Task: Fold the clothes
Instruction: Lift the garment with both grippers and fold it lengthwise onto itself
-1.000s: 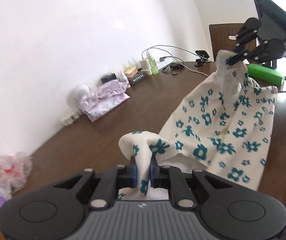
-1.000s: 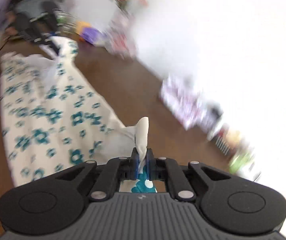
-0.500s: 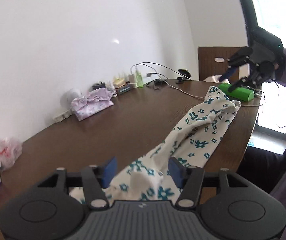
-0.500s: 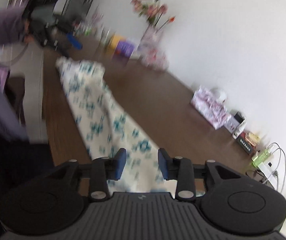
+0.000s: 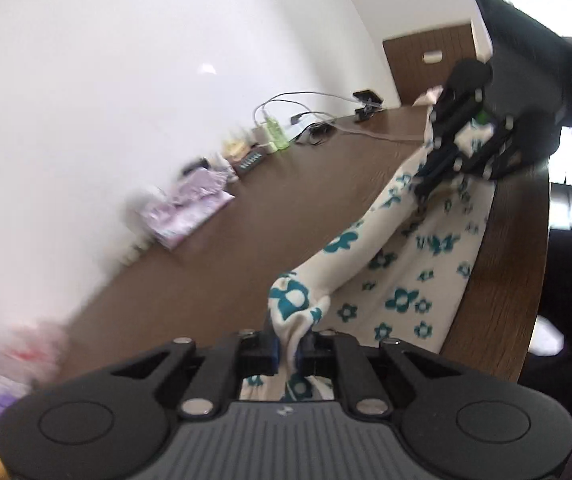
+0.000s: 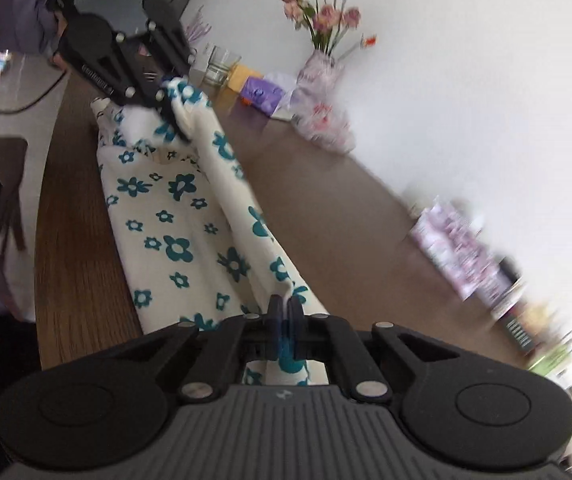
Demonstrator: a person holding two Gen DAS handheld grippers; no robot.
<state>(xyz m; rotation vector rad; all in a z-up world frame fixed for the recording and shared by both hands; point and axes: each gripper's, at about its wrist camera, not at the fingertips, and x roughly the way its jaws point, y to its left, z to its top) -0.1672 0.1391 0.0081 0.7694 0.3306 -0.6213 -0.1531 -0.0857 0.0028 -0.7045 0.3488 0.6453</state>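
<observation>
Half a second earlier both pairs of jaws stood apart over the cloth; since then they have been closing, and each is now clamped on a pinch of fabric. Between the blue pads of the left gripper a bunched fold of the floral garment is squeezed, with a little of the cloth seen below the pads as well. The right gripper is likewise pressed tight on a thin edge of the same garment, its pads almost meeting around the fabric.

The garment — cream with teal flowers — is stretched lengthwise between the two grippers along the near edge of the brown wooden table. One long fold is lifted into a taut ridge from gripper to gripper, while the wider part is laid flat on the tabletop beside it, close to the rim.

In the left wrist view the right gripper is seen at the far end of the cloth, held by a dark-gloved hand. In the right wrist view the left gripper is seen at the opposite end, with a lilac sleeve behind it.

Along the wall side of the table a pink patterned bundle, a green bottle with cables, and a vase of pink flowers are ranged — all well apart from the garment and partly blurred.
</observation>
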